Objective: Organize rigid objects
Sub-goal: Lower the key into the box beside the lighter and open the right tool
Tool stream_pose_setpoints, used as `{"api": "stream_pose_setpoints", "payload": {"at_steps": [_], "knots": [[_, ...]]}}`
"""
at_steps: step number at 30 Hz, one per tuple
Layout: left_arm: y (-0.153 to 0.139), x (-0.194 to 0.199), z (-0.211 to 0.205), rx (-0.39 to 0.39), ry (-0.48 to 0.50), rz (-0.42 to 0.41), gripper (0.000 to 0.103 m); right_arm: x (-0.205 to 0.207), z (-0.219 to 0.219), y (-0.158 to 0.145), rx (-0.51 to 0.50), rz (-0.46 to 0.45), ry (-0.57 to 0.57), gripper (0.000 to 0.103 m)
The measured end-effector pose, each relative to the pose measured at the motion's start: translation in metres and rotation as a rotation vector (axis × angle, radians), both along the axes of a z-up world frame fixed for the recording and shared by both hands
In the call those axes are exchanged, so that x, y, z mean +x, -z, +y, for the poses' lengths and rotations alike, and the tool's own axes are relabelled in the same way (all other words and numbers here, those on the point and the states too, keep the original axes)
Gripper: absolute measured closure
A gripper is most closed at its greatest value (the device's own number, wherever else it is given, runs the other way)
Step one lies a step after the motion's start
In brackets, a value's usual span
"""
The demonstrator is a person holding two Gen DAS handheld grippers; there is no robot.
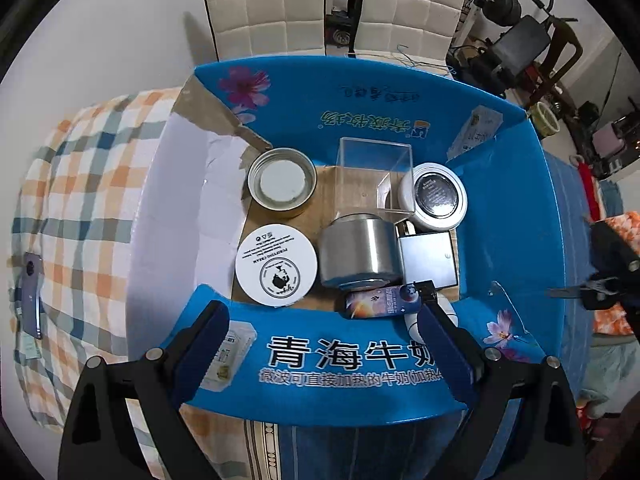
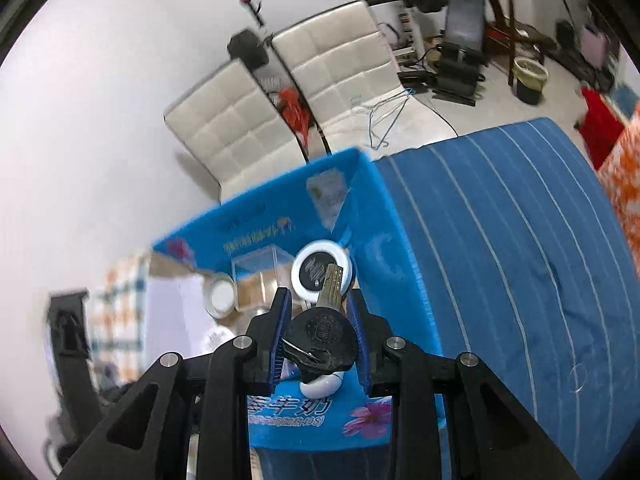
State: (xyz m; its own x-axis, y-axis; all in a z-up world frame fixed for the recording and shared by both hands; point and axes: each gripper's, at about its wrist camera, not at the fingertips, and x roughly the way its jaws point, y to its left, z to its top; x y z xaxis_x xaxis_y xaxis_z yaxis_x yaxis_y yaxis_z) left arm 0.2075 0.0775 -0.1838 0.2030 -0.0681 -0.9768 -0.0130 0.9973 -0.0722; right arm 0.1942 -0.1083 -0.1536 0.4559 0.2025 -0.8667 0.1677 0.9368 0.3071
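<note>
A blue cardboard box (image 1: 508, 216) lies open and holds several rigid items: a metal tin (image 1: 282, 182), a white round lid (image 1: 276, 266), a steel cylinder (image 1: 360, 254), a clear plastic box (image 1: 374, 172), a white-rimmed jar (image 1: 438, 196), a silver case (image 1: 430, 260) and a small printed box (image 1: 384, 300). My left gripper (image 1: 320, 344) is open and empty over the box's near wall. My right gripper (image 2: 320, 332) is shut on a black-headed key (image 2: 320, 336), held above the box's (image 2: 384, 248) near right corner. The key also shows in the left wrist view (image 1: 580, 291).
The box sits on a bed with a checked sheet (image 1: 80, 208) and a blue striped cover (image 2: 520, 240). A phone (image 1: 32, 296) lies on the sheet at the left. Two white chairs (image 1: 332, 4) stand behind. Exercise gear (image 2: 460, 28) and a bin (image 2: 530, 78) are at the far right.
</note>
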Motion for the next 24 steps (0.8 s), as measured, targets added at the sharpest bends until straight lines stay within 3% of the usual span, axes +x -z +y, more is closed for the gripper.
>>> {"api": "stream_pose_setpoints", "payload": {"at_steps": [4, 9, 18, 24], "knots": [[0.017, 0.004, 0.012, 0.014, -0.008, 0.038, 0.007, 0.008, 0.017, 0.048, -0.074, 0.136, -0.038, 0.072], [0.037, 0.001, 0.016, -0.002, -0.004, 0.072, 0.007, 0.002, 0.027, 0.084, -0.215, 0.206, -0.056, 0.072], [0.059, -0.004, 0.023, 0.012, 0.002, 0.103, 0.007, 0.004, 0.047, 0.106, -0.331, 0.295, -0.094, 0.072], [0.059, -0.005, 0.026, 0.005, 0.008, 0.099, 0.007, 0.018, 0.047, 0.108, -0.314, 0.324, -0.083, 0.071]]}}
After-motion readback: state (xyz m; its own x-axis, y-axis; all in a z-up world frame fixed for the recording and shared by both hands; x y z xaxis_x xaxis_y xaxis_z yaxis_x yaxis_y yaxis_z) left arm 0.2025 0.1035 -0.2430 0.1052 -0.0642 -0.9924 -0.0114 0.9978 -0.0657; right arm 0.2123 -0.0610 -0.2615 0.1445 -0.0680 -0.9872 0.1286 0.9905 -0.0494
